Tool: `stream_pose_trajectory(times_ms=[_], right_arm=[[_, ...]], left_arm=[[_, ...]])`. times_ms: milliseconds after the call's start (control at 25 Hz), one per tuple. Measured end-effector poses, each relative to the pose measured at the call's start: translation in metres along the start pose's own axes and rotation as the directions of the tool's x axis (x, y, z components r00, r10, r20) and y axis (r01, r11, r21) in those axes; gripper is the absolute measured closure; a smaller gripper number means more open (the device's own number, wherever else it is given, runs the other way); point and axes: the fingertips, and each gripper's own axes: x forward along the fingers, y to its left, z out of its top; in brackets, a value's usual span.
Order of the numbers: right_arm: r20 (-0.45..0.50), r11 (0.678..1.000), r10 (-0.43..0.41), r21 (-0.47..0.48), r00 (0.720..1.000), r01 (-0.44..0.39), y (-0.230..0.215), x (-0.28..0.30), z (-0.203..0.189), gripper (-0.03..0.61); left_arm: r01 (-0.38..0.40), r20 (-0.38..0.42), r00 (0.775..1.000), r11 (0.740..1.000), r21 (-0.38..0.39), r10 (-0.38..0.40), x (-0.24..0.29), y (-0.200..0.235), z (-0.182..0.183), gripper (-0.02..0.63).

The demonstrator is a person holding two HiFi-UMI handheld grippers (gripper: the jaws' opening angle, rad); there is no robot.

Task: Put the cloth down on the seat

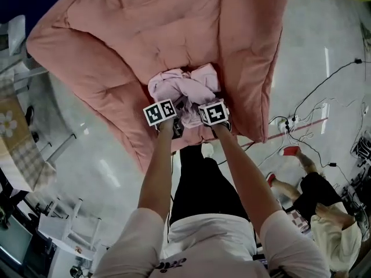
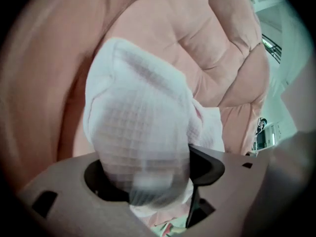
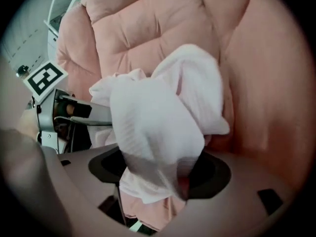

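1. Cloth (image 1: 184,88): a pale waffle-weave bundle, heaped on the pink quilted seat (image 1: 104,33), close to the seat's front edge and about midway across it.
2. The left gripper (image 2: 148,179) has its jaws spread wide. A thick fold of the cloth is draped over and between them, but I see nothing pinching it, so I read this side as let go.
3. The right gripper (image 3: 163,174) is just beside the left one at the seat's front edge and looks the same. Its jaws are as wide as they go, the cloth is slumped across them, and there is no grip.
4. My judgement is that the step in hand is the release and pull-away. The cloth's weight already seems to be on the seat, so the task is nearly finished.
5. To do it well, I would hold both pairs of jaws wide and draw them back over the seat's front edge along their own line. I would go slowly, both together, so the folds slide off.
6. The open weave could snag on a jaw tip and drag the bundle off the seat's front edge. If the cloth lifts, I would stop and dip toward the seat until it drops clear.
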Motion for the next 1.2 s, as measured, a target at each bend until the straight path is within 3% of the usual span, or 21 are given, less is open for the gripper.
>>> stream_pose_trajectory(times_ms=[120,320,520,840,1000,1200], right_arm=[[0.066,0.999,-0.002,0.044,0.998,-0.001,0.002,-0.030,0.002,0.239],[0.152,0.999,-0.001,0.038,0.988,-0.005,0.014,-0.082,0.000,0.239],[0.250,0.999,0.010,0.036,0.968,-0.019,0.038,-0.134,0.000,0.239],[0.419,0.999,0.043,-0.023,0.907,-0.037,0.078,-0.236,-0.004,0.241],[0.512,0.997,0.065,-0.069,0.857,-0.034,0.094,-0.294,-0.009,0.241],[0.643,0.987,0.084,-0.158,0.761,0.025,0.114,-0.376,-0.013,0.272]], left_arm=[[-0.018,0.026,1.000,1.000,0.023,0.017,-0.026,-0.006,-0.003,0.279],[-0.017,0.074,0.997,0.998,0.059,0.012,-0.073,-0.028,-0.020,0.276],[-0.027,0.163,0.987,0.989,0.143,0.003,-0.123,-0.056,-0.036,0.276],[-0.050,0.261,0.965,0.956,0.290,-0.029,-0.203,-0.111,-0.070,0.278],[-0.062,0.362,0.929,0.930,0.362,-0.079,-0.254,-0.148,-0.078,0.278],[-0.082,0.511,0.843,0.898,0.432,-0.169,-0.325,-0.206,-0.080,0.319]])
